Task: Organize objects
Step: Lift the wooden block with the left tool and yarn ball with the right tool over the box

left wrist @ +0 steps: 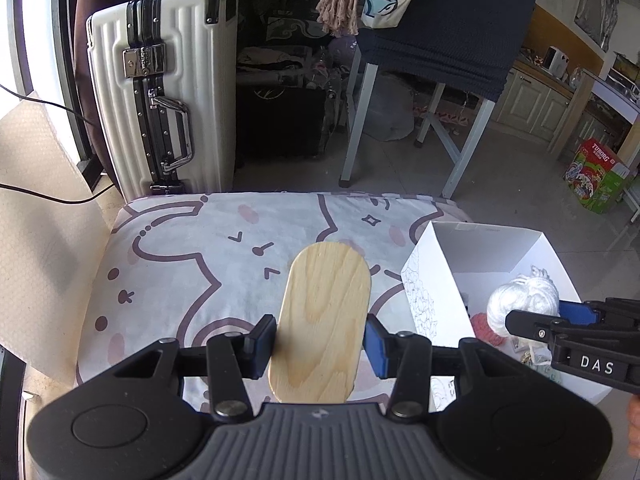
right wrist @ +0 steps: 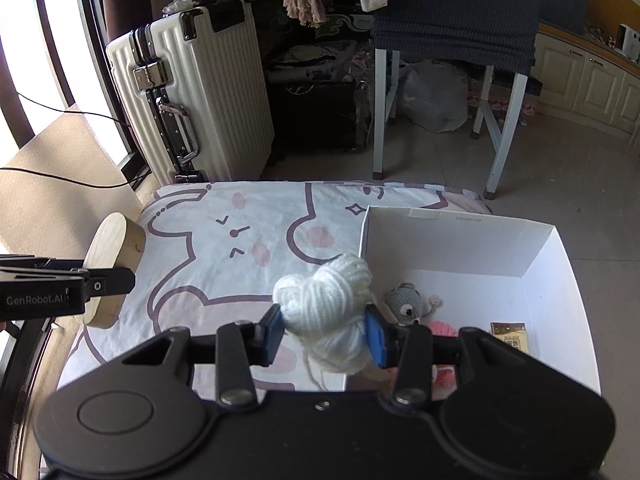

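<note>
Yarn decides the coming move: the white yarn ball is pinched between the two blue pads of the right claw, and it hangs just over the near left wall of the white box, which lies ahead and to the right of that claw. The box stands on the right side of the printed cushion, and inside it lie a grey crocheted mouse, something pink and a small brown card. So the right hand is the nearer one to the box by far; by my reading a short shift rightward and forward puts the yarn above the open floor of the box for release.

The left claw is pressed onto the sides of a wooden oval board, whose long axis runs straight forward along the fingers, away from the hand. It is held above the cushion, left of the box and apart from it. In the right wrist view the board shows edge-on at far left, well apart from the yarn.
</note>
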Demonstrator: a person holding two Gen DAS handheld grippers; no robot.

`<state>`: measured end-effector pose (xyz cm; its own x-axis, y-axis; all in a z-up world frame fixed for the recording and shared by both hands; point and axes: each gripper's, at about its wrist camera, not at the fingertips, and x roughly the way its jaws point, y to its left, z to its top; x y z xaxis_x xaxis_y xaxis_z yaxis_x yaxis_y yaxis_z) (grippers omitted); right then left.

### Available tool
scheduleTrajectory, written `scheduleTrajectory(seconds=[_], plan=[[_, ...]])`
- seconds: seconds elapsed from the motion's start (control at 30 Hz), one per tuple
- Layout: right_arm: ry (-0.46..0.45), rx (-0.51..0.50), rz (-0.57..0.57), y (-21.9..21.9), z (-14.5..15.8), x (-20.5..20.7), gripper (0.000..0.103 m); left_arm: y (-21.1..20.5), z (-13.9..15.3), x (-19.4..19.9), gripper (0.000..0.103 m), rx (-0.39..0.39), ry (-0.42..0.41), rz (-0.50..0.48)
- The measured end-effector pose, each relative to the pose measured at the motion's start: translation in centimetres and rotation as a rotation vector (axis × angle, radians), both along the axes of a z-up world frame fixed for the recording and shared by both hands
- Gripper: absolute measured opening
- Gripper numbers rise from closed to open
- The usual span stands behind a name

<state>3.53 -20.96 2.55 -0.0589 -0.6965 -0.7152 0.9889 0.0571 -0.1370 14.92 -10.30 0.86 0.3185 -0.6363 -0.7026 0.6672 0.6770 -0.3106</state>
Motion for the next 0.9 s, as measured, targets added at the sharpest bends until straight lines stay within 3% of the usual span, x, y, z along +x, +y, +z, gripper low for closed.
scheduleTrajectory(seconds=[0.53,0.9], plan=[[-0.021,-0.018,-0.048,-1.3,1.3,-6.7,0.044,-6.2,0.5,-2.6,0.048,-0.025,-0.001,-0.097],[-0.026,0.003,-0.15,-3.4,0.7,-13.3,0.044,-13.4,1.5,-4.7,0.048,-0.031,-0.017,-0.185]])
